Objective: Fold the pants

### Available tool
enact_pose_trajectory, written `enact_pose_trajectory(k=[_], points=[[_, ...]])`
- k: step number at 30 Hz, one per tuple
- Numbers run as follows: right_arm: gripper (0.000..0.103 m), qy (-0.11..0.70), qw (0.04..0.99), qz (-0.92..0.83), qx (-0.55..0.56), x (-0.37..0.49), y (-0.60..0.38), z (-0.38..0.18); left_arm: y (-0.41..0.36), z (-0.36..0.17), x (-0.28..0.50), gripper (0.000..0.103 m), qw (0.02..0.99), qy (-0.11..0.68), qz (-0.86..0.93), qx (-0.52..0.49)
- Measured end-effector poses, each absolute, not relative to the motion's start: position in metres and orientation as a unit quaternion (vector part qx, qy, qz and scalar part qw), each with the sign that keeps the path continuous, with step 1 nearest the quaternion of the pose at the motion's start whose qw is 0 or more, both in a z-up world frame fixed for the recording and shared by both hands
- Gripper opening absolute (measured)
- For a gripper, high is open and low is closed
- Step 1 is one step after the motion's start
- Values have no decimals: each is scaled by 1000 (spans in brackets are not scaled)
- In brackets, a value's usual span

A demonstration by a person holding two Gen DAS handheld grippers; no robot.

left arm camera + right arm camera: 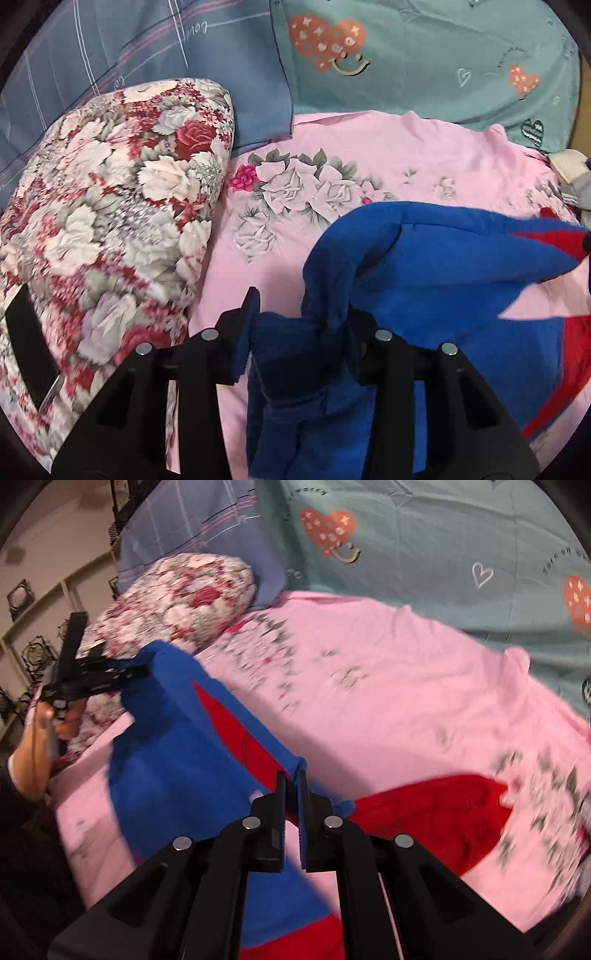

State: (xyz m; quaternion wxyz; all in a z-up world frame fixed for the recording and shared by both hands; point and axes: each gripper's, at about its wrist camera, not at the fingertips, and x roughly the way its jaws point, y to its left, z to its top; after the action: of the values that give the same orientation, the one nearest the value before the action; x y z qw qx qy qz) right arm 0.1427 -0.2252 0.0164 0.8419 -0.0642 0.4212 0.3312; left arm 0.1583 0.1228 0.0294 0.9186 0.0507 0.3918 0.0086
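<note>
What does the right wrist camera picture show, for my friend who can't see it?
The right gripper pinches an edge of blue and red pants, lifted over a pink flowered bedsheet. At far left, the left gripper, held in a hand, grips the other end. A flowery pillow lies behind.

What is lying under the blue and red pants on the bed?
Under the pants lies the pink flowered sheet, showing all around them. Both grippers, left and right, hold them up partly. What is beneath the covered part cannot be seen.
</note>
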Motion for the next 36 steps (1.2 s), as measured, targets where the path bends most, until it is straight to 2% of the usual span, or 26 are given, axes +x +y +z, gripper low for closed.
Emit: enact_pose_trajectory(k=[2, 5, 6, 7, 8, 9, 10, 12, 19, 21, 22, 27, 32, 36], points=[[6, 436, 833, 336, -56, 117, -223, -3, 126, 24, 137, 50, 917, 397, 8, 43], [9, 479, 814, 324, -55, 90, -216, -48, 134, 7, 113, 76, 910, 412, 20, 38], [11, 493, 807, 321, -50, 86, -216, -62, 138, 2, 107, 79, 908, 416, 24, 33], [23, 508, 799, 318, -42, 82, -218, -75, 143, -2, 99, 79, 906, 422, 24, 26], [26, 510, 798, 319, -28, 80, -221, -80, 147, -6, 92, 82, 903, 428, 22, 16], [37, 499, 804, 324, -10, 76, -224, -78, 152, -10, 84, 87, 898, 439, 23, 2], [43, 497, 801, 332, 8, 73, -226, -75, 156, -12, 79, 87, 893, 449, 26, -6], [46, 492, 803, 335, 10, 69, -225, -72, 160, -13, 68, 87, 887, 460, 30, -16], [49, 452, 829, 327, 35, 66, -238, -50, 175, -1, 44, 93, 878, 470, 72, -58], [59, 434, 842, 318, 49, 67, -245, -42, 180, 1, 40, 93, 873, 475, 76, -79], [59, 423, 849, 310, 55, 67, -249, -38, 181, 3, 38, 93, 870, 478, 79, -87], [60, 392, 864, 303, 83, 70, -263, -24, 176, 7, 47, 93, 853, 504, 70, -117], [60, 380, 863, 318, 99, 71, -265, -21, 169, 7, 67, 93, 826, 523, 52, -203], [60, 377, 860, 329, 103, 69, -263, -23, 164, 6, 82, 93, 829, 516, 74, -202]])
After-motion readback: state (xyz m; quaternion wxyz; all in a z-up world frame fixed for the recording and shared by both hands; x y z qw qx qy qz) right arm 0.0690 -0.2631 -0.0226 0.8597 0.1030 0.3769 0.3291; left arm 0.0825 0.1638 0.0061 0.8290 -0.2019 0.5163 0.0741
